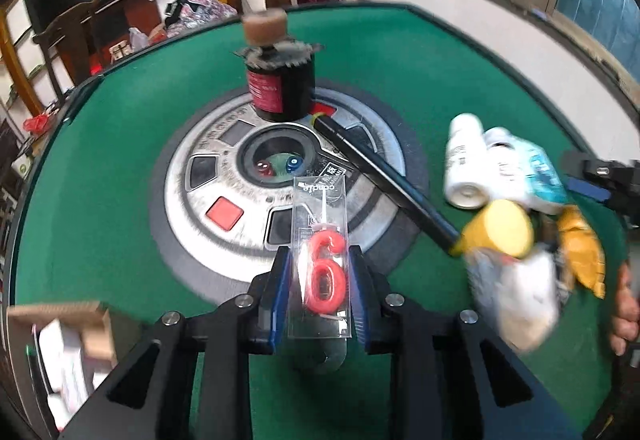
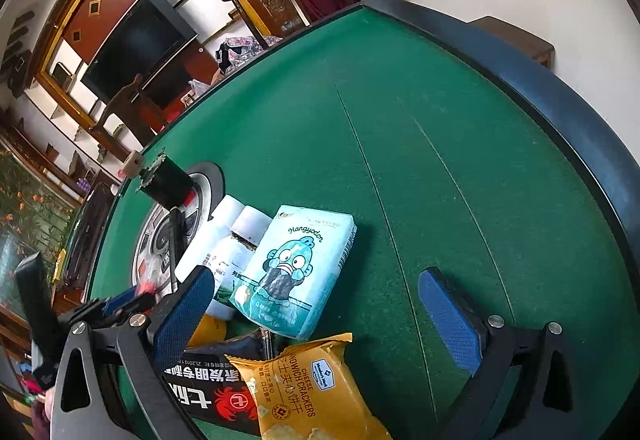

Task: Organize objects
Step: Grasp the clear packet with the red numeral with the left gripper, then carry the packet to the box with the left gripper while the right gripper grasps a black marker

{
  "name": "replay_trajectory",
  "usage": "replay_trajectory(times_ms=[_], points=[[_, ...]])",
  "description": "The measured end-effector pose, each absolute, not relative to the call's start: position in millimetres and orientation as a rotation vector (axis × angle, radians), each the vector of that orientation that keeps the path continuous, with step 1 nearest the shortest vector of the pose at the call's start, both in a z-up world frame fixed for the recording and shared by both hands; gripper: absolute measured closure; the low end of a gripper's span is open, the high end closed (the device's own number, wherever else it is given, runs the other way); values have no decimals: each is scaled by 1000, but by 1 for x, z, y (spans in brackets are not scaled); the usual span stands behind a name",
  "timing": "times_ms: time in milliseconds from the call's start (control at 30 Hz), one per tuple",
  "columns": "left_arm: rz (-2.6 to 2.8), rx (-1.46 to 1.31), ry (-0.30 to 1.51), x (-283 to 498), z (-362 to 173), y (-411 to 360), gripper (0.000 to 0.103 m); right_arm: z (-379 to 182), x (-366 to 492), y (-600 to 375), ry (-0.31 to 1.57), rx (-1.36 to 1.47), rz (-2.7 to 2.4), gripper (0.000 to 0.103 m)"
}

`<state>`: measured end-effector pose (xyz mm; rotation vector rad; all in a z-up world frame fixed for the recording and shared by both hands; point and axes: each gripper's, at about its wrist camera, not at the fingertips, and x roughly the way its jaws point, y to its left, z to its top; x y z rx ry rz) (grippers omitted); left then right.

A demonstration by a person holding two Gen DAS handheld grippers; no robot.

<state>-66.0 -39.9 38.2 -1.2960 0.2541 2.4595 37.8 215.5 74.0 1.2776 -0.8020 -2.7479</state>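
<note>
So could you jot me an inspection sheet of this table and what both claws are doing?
Surface: green felt table with a round silver centre panel.
Job's things: clear plastic case holding a red number-six candle; black jar; black pen; white bottles; pale blue cartoon tissue pack; yellow cracker packet.
Clutter: cardboard box at the table's edge.
Claws: left claw closed on the candle case; right claw open, empty.
Cables: nothing seen.
Surroundings: dark television, wooden chairs, windows.
</note>
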Motion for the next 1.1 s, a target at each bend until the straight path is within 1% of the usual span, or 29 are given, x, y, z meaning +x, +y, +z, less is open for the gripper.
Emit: replay_trajectory(times_ms=[167, 300, 400, 433, 533, 600, 633, 700, 800, 833, 900, 933, 967, 1000, 1033, 1067, 1100], points=[[2543, -1157, 184, -7, 78, -61, 76, 83, 44, 207, -720, 1224, -2771, 0], [2539, -1083, 20, 41, 102, -89, 76, 95, 43, 198, -744, 1234, -2713, 0], [2541, -1035, -58, 67, 111, -109, 76, 117, 25, 168, -598, 1246, -2695, 0], [2546, -1022, -78, 74, 112, -115, 76, 126, 15, 152, -520, 1245, -2676, 0], [2576, -1001, -90, 91, 113, -133, 76, 138, -12, 114, -363, 1284, -2636, 1], [2592, -993, -116, 100, 111, -147, 76, 136, -33, 85, -239, 1342, -2604, 10], [2601, -990, -130, 107, 110, -155, 76, 132, -44, 70, -175, 1384, -2587, 13], [2623, -992, -171, 112, 105, -173, 76, 121, -60, 51, -89, 1458, -2563, 25], [2642, -1005, -244, 118, 97, -199, 76, 103, -77, 31, 20, 1575, -2554, 33], [2647, -1007, -257, 120, 96, -206, 76, 97, -80, 28, 35, 1603, -2550, 35], [2656, -1009, -287, 124, 92, -220, 76, 82, -86, 23, 43, 1671, -2526, 43], [2660, -1009, -301, 125, 91, -226, 76, 78, -87, 21, 58, 1688, -2523, 45], [2664, -1009, -320, 126, 89, -233, 76, 71, -89, 18, 93, 1717, -2520, 53], [2668, -1009, -336, 127, 88, -238, 76, 71, -88, 18, 76, 1693, -2528, 59], [2672, -1008, -349, 128, 87, -243, 76, 71, -88, 17, 65, 1693, -2529, 63], [2676, -1008, -361, 129, 85, -249, 76, 73, -87, 17, 57, 1693, -2533, 73], [2679, -1009, -374, 130, 83, -253, 76, 74, -86, 16, 43, 1693, -2528, 85]])
